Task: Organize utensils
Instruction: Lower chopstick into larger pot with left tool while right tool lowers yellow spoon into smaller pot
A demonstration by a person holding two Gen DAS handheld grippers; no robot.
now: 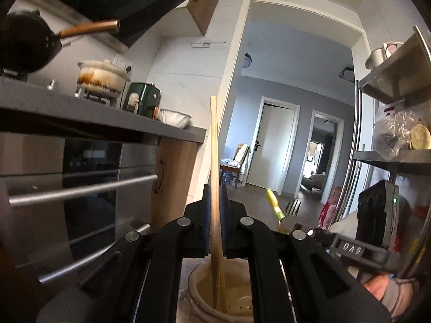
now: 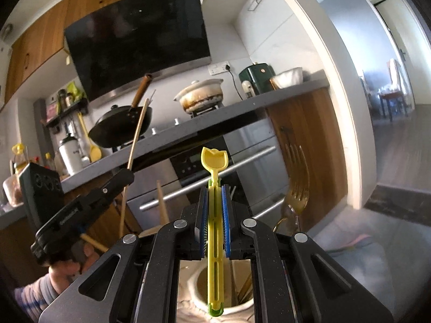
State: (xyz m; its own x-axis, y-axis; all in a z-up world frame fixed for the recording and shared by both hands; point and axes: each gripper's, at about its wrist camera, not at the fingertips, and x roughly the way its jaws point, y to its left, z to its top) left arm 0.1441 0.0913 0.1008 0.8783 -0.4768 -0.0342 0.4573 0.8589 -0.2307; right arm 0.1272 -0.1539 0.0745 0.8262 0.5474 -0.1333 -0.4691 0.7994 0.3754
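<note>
My left gripper [image 1: 215,202] is shut on wooden chopsticks [image 1: 214,145] that stand upright, their lower ends inside a cream ceramic utensil holder [image 1: 199,277] below the jaws. My right gripper [image 2: 214,202] is shut on a yellow plastic utensil with a green edge [image 2: 214,161], held upright over a cream holder [image 2: 199,280]. A gold fork [image 2: 297,188] stands in that holder to the right. In the left wrist view the right gripper [image 1: 350,247] shows at lower right with the yellow utensil [image 1: 273,204] and fork tines [image 1: 292,207]. In the right wrist view the left gripper [image 2: 80,207] holds the chopsticks [image 2: 136,140].
A grey counter [image 2: 188,132] carries a black wok [image 2: 118,123], a stained white pot [image 2: 200,94], a green appliance [image 2: 256,78] and a white bowl [image 2: 289,76]. An oven with steel handles [image 1: 80,188] is below. A metal shelf rack [image 1: 390,156] stands right; a doorway [image 1: 293,107] is ahead.
</note>
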